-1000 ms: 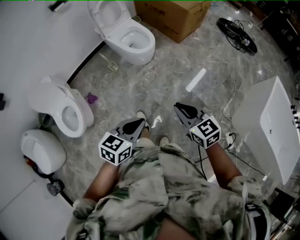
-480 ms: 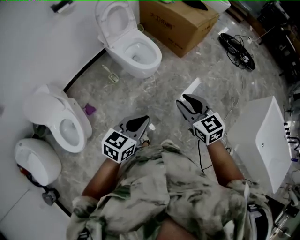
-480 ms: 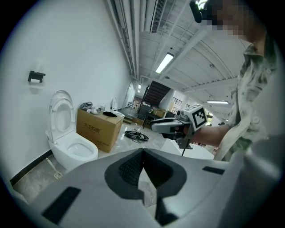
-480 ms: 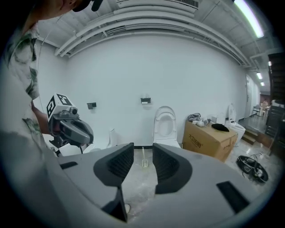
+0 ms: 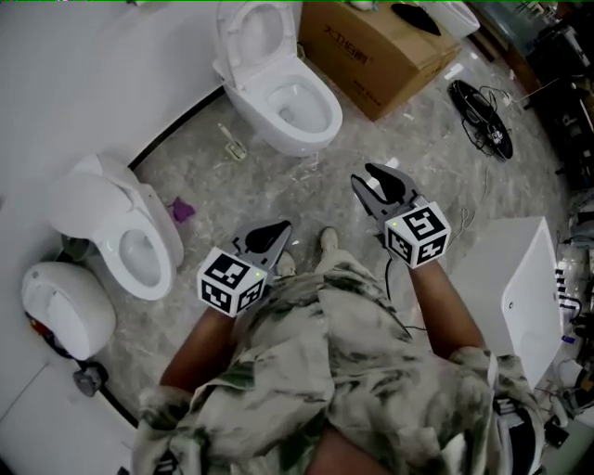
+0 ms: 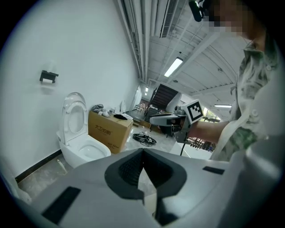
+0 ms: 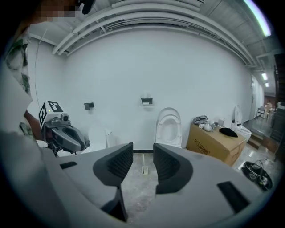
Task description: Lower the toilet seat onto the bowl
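Both grippers have come forward with the person since a moment ago, and the far toilet [image 5: 283, 93] now lies closer ahead of them. On the left, the left gripper [image 5: 277, 227] has its jaws pressed together on nothing; beyond it, between the two tools, the toilet seat [image 5: 260, 28] stands upright by the wall, raised off the bowl [image 5: 320, 125] and far from either gripper. On the right, the right gripper [image 5: 367, 178] has just been opening its jaws, which stand a fair way apart and empty, and a cardboard box [image 5: 371, 46] sits far right, just beside the toilet.

A bare showroom or test hall: several toilets [image 5: 283, 97] along a white wall [image 5: 93, 74], a carton [image 5: 371, 51], loose cables [image 5: 483, 116] on the marble floor [image 5: 278, 190].
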Motion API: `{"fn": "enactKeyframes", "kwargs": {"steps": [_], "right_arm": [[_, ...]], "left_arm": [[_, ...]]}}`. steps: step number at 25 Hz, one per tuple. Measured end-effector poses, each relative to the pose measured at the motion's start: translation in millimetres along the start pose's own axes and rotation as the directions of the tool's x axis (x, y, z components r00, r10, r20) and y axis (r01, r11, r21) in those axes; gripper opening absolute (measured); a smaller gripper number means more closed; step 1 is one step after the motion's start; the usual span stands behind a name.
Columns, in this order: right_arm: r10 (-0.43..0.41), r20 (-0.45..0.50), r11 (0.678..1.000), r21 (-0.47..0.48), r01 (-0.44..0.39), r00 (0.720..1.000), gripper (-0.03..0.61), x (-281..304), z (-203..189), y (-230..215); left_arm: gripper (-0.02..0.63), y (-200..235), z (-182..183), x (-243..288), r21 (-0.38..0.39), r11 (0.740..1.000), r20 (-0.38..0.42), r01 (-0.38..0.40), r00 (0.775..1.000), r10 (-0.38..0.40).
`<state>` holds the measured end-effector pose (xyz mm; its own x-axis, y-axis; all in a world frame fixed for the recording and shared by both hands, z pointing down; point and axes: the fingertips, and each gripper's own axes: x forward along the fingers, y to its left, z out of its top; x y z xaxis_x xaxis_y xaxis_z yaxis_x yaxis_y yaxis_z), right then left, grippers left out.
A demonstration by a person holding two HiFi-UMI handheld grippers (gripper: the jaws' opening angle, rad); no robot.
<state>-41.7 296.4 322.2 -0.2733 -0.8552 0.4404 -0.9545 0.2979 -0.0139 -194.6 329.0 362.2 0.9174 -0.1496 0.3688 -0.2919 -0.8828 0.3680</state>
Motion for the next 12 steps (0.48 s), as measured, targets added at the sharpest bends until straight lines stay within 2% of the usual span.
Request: {"fn": "enactKeyframes", "kwargs": {"steps": [7, 12], "right_arm": [[0.060, 0.001, 0.998, -0.015, -0.060, 0.998, 0.150, 55.8, 11.0, -19.9], [0.116, 0.002, 0.993, -0.028, -0.116, 0.993, 0.150, 108.4, 27.3, -58.4]], "left_arm": [[0.023, 43.7, 11.1, 9.0, -0.040, 0.996, 0.025, -0.078, 0.997, 0.079], [0.023, 84.7, 40.7, 23.4, -0.064, 0.983, 0.055, -0.170, 0.983, 0.173]]}}
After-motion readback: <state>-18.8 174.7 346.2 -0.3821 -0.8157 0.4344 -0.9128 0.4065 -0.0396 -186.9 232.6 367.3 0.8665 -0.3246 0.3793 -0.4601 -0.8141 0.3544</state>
